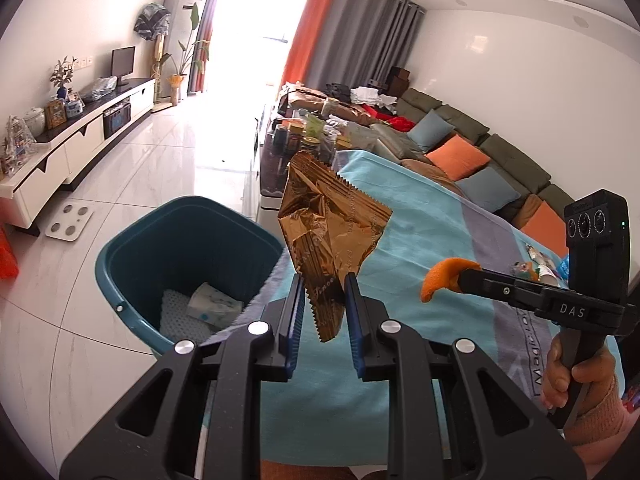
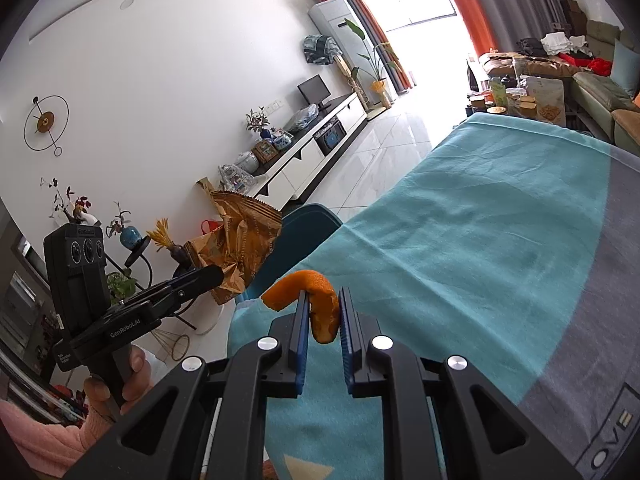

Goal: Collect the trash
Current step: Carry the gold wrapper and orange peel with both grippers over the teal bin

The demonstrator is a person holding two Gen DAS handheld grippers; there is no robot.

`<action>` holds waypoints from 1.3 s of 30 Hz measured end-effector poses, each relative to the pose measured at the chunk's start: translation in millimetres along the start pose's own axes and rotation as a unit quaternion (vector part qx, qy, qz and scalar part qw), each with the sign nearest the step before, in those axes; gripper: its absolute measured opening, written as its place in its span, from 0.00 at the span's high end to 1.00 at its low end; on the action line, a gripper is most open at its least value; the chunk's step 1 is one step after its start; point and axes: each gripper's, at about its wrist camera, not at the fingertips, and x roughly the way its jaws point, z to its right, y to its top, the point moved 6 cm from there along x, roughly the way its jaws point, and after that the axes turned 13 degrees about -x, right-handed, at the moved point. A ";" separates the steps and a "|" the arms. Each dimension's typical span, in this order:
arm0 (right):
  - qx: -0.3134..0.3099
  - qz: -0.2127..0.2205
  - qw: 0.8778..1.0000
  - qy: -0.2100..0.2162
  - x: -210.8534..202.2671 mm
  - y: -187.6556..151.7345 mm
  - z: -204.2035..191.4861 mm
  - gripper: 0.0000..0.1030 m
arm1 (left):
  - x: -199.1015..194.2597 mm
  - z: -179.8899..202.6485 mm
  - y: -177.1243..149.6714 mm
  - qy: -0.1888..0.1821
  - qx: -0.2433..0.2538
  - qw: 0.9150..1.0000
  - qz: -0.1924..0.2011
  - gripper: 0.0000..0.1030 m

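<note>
Left gripper (image 1: 323,294) jaws pinch crinkled brown foil wrapper (image 1: 328,224) mid-frame, above teal cloth-covered table (image 1: 400,208). Dark teal plastic bin (image 1: 132,248) lower left, white paper scraps inside. Right gripper (image 1: 460,276) at right clamps curled orange peel (image 1: 436,276).

White walls (image 2: 160,60), glossy tile floor (image 1: 132,168) — sunlit window (image 1: 256,12), orange curtains (image 1: 306,28).

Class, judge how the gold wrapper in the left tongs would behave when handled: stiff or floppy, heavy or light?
The gold wrapper looks thin and creased, so probably floppy and crushable. It stands up above the left tongs unsupported, suggesting it is very light. Its shiny foil may slip.
</note>
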 end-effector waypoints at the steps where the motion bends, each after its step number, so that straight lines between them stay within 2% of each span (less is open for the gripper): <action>1: -0.001 -0.001 1.000 0.001 2.1 1.6 -0.9 0.87 | -0.6 -1.8 1.2 0.003 0.000 1.000 0.002 0.80; 20: -0.026 -0.021 0.999 0.016 42.5 25.0 -17.0 0.87 | -2.5 -41.9 14.8 0.047 -0.022 0.999 0.010 0.80; 39: -0.033 -0.038 0.999 0.022 71.6 37.1 -21.8 0.87 | 5.6 -50.6 18.8 0.073 -0.033 0.997 0.010 0.80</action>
